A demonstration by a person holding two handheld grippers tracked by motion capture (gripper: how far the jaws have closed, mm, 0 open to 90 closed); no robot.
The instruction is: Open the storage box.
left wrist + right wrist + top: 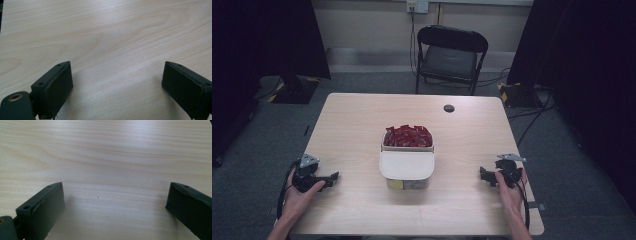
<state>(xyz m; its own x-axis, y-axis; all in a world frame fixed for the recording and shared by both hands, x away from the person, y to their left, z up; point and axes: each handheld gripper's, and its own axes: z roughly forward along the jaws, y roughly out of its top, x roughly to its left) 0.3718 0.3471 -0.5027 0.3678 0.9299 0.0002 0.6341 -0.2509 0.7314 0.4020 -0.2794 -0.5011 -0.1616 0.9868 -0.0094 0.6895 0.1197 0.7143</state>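
From above, a white box (407, 170) of red packets (408, 136) sits mid-bench (352, 120), between the left claw (331, 178) and the right claw (483, 175), well apart from both. Each claw's own camera shows bare wood between jaws spread wide, gripping nothing.

A: The table (362, 120) looked like pale wood laminate, smooth with a soft sheen.
B: And the jaw pads (56, 86) were matt black, rubbery, their edges slightly rough.
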